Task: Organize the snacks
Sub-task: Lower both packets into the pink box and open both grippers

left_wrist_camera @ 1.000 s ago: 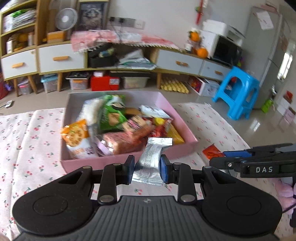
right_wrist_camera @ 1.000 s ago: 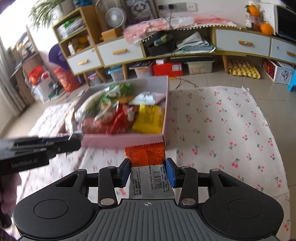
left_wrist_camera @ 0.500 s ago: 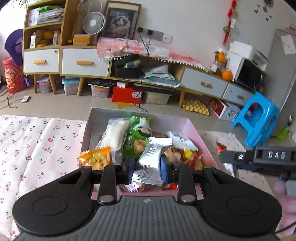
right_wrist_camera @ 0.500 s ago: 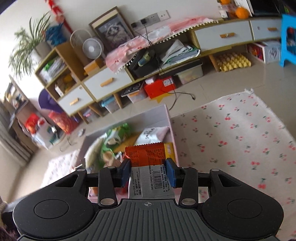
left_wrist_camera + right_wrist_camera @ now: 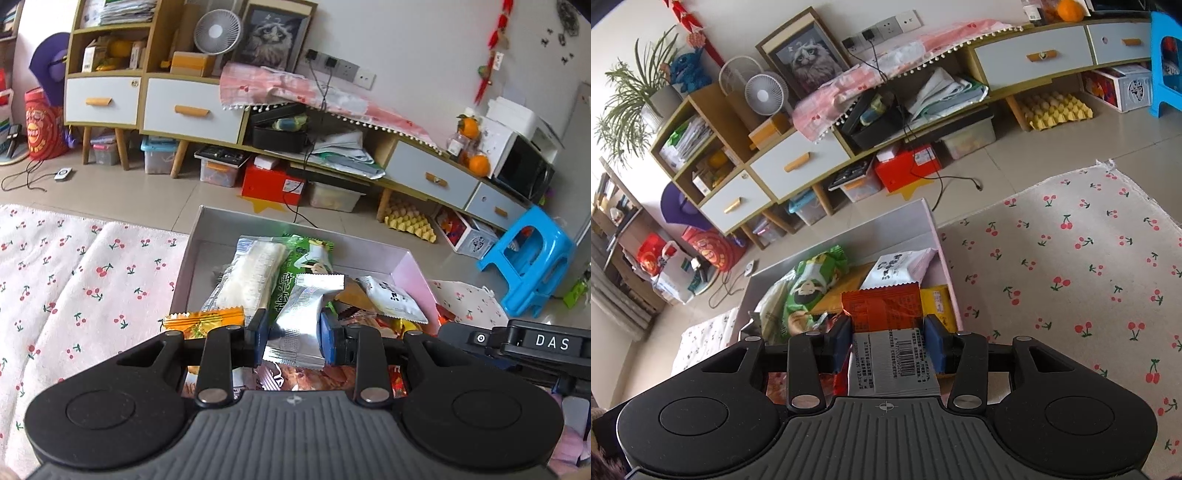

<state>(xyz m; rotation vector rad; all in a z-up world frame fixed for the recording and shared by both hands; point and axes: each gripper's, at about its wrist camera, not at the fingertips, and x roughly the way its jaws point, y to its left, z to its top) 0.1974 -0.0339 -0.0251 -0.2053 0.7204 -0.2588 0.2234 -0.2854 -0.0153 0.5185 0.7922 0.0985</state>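
Carrying two last packets over the snack box.
The left gripper (image 5: 291,338) clamps a silver packet (image 5: 301,319), the right gripper (image 5: 886,347) an orange packet (image 5: 882,308); both hang above the pink box (image 5: 415,269), already piled with snacks. Only dropping them in seems left.

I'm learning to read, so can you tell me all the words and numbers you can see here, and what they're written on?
"DAS": white letters on the black right tool, seen from the left wrist camera.
Barcode digits and small print on the white label of the orange snack packet in the right tool: too small to read surely.
Characters on the green snack bag and the white snack pouch in the pink box: too blurred to read.
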